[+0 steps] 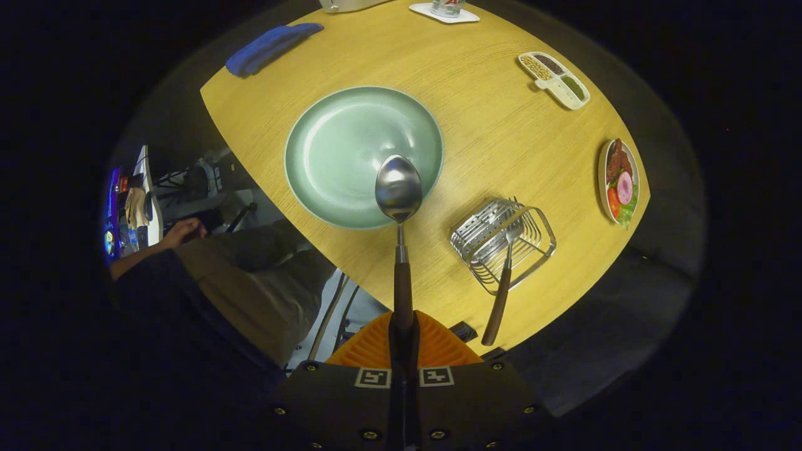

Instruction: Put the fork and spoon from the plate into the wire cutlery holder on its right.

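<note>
Gripper view shows my gripper [402, 341] clenched on the spoon [399, 207] by its brown handle, both fingers pressing it, the bowl of the spoon held up above the near rim of the green plate [326, 144]. Just right of the plate stands the wire cutlery holder [529, 241] on the wooden table [489, 138], with the fork [501, 288] leaning in it, handle sticking out toward me. Farther off sit a salad dish [620, 181], a divided snack tray [554, 79] and a blue cloth [270, 47].
</note>
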